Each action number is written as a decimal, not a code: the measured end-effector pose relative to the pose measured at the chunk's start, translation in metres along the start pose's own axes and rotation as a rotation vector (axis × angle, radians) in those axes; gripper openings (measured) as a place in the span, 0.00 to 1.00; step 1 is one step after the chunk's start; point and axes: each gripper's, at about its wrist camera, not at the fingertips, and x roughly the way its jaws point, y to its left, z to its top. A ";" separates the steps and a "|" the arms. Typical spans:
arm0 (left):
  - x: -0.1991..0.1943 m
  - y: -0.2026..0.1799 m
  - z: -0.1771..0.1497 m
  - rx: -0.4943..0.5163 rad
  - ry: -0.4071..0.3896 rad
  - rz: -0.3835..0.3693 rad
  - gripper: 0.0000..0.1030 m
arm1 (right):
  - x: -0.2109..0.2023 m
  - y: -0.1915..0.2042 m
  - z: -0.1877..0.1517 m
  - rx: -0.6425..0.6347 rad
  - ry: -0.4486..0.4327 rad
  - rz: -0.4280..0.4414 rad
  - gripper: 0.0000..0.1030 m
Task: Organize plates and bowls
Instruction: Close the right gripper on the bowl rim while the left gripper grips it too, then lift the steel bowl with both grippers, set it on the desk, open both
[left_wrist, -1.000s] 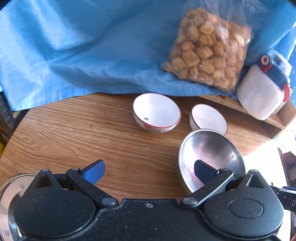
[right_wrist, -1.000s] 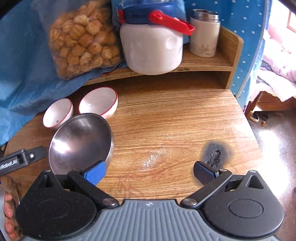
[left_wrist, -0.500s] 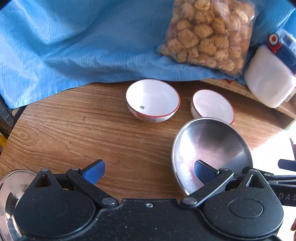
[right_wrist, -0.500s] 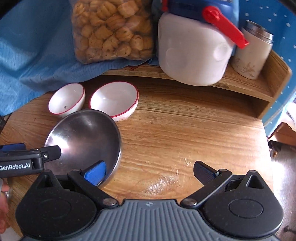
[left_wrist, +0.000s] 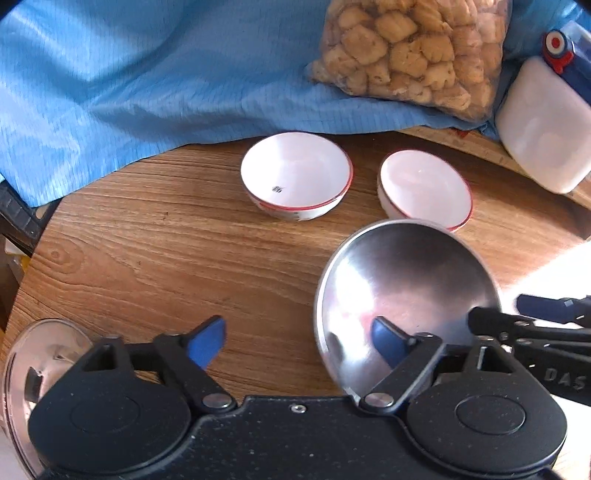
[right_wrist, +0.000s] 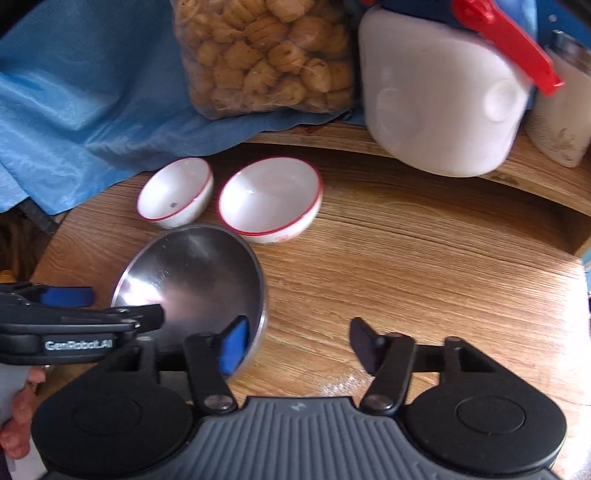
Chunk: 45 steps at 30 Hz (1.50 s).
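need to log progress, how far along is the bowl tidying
Nothing looks stacked yet. In hand: the left hand-held gripper and the right hand-held gripper are both closing across opposite rims of the steel bowl, pads not yet pressing. Left: the two red-rimmed white bowls sit apart on the table, and a steel dish waits.

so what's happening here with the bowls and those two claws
A person is working two handheld claws around a steel bowl on a wooden table. The left claw and the right claw are both closing, each with one finger inside the bowl and one outside its rim, at opposite sides. Neither pair of pads clearly presses on the rim yet. Two white red-rimmed bowls sit apart just behind it, not stacked.
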 end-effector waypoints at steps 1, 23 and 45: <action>0.001 0.000 0.001 -0.013 0.004 -0.007 0.77 | 0.001 0.001 0.002 -0.004 0.005 0.019 0.41; -0.025 -0.018 -0.036 -0.141 -0.040 -0.159 0.12 | -0.034 -0.039 -0.006 0.025 0.067 0.225 0.19; -0.043 -0.035 -0.117 -0.156 0.015 -0.156 0.15 | -0.063 -0.046 -0.072 0.023 0.169 0.234 0.21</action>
